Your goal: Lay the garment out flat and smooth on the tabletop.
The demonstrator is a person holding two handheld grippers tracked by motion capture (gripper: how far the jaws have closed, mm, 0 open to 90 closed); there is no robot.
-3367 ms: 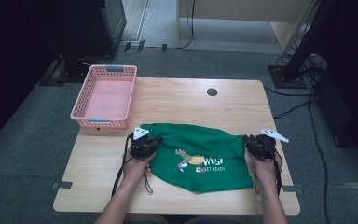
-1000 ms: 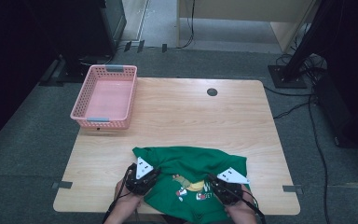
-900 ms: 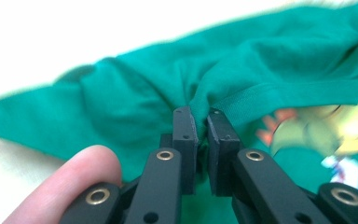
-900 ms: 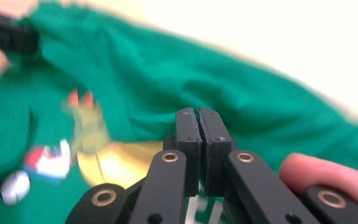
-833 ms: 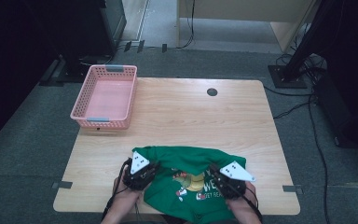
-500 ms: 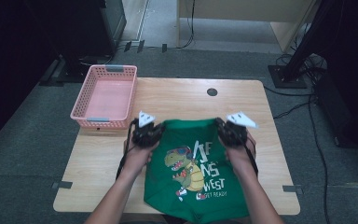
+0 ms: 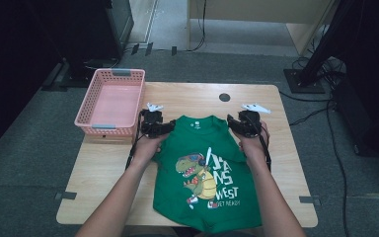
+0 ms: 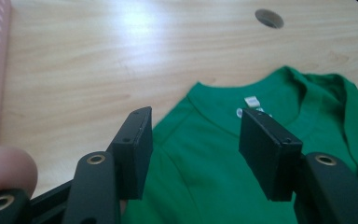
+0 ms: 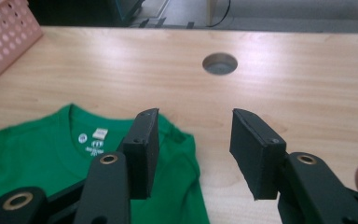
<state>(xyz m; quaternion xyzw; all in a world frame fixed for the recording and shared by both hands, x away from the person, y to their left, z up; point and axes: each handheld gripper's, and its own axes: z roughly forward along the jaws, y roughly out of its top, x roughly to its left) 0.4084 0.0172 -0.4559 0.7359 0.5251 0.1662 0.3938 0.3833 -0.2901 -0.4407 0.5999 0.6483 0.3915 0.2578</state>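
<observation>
Tongs: left, right just opened; dinosaur print in high view.

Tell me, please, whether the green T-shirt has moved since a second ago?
Yes. The green T-shirt was bunched at the table's near edge; its collar now lies farther up the table, nearer the cable hole, spread flat.

The left gripper, jaws just opened, hovers over green shirt.

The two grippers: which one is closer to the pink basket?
The left gripper, at the shirt's left shoulder, sits right beside the pink basket. The right gripper is across the collar, near the table's far side.
</observation>
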